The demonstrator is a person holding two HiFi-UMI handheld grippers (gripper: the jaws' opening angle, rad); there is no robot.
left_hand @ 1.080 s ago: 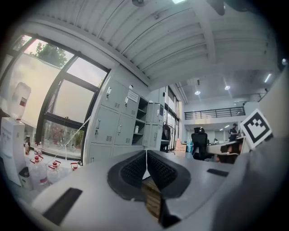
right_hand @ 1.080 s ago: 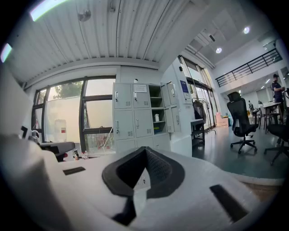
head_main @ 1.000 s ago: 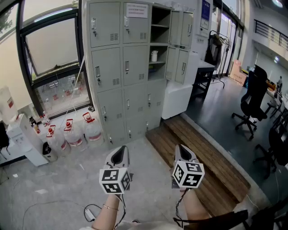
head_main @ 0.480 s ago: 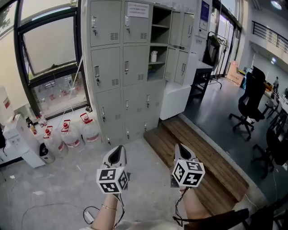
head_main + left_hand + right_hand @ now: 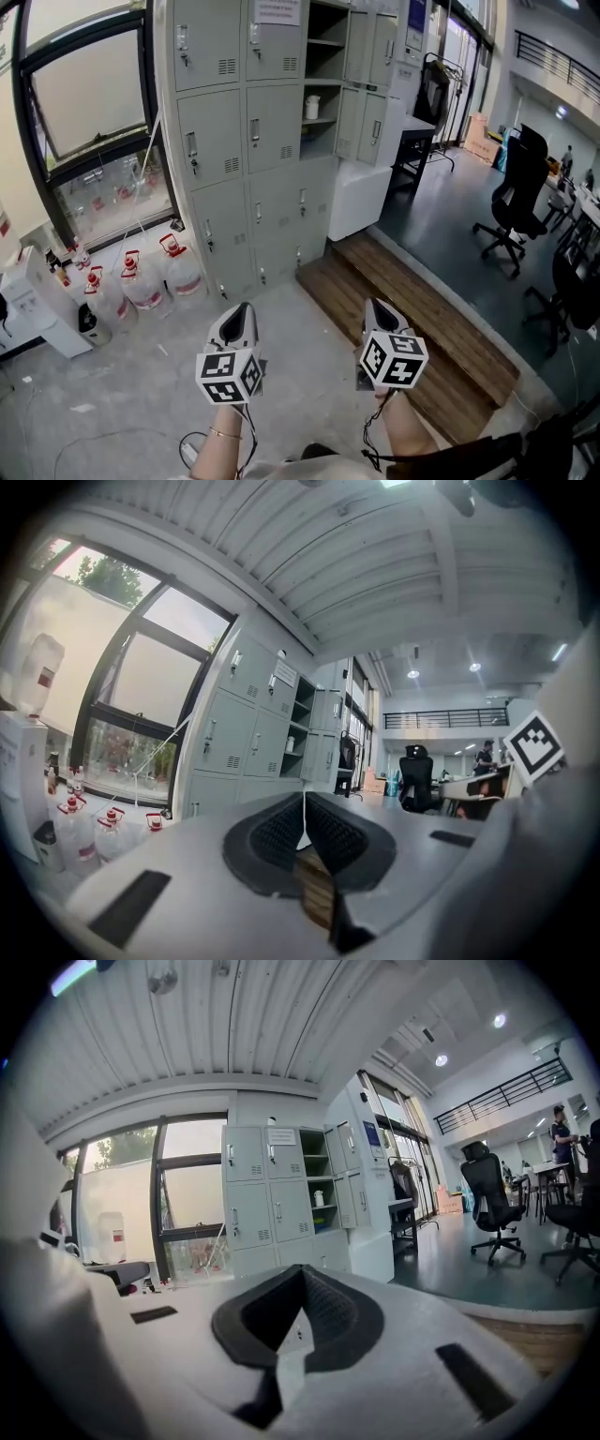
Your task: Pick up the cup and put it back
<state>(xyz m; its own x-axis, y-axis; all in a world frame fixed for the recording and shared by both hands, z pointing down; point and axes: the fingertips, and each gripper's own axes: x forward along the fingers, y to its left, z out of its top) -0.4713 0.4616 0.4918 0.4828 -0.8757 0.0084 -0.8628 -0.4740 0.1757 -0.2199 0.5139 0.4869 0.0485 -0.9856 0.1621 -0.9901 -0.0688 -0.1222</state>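
Note:
A small white cup [image 5: 311, 106] stands on a shelf in the open compartment of the grey locker bank [image 5: 251, 141], far ahead of both grippers. It also shows small in the left gripper view, cup [image 5: 290, 744], and in the right gripper view, cup [image 5: 320, 1198]. My left gripper [image 5: 240, 314] and right gripper [image 5: 378, 310] are held side by side low in the head view, pointing toward the lockers. Both are shut with nothing between the jaws, as the left gripper [image 5: 303, 803] and right gripper [image 5: 302, 1279] show in their own views.
Several water jugs [image 5: 141, 286] and a white dispenser [image 5: 33, 300] stand by the window at left. A low wooden platform [image 5: 412, 319] runs along the right. Beside the lockers is a white cabinet [image 5: 361, 197]. Office chairs [image 5: 511, 202] and desks lie further right.
The head view has shifted toward the lockers, which now sit higher and nearer. Both grippers have kept their side-by-side pose, the left one drifting a little left.

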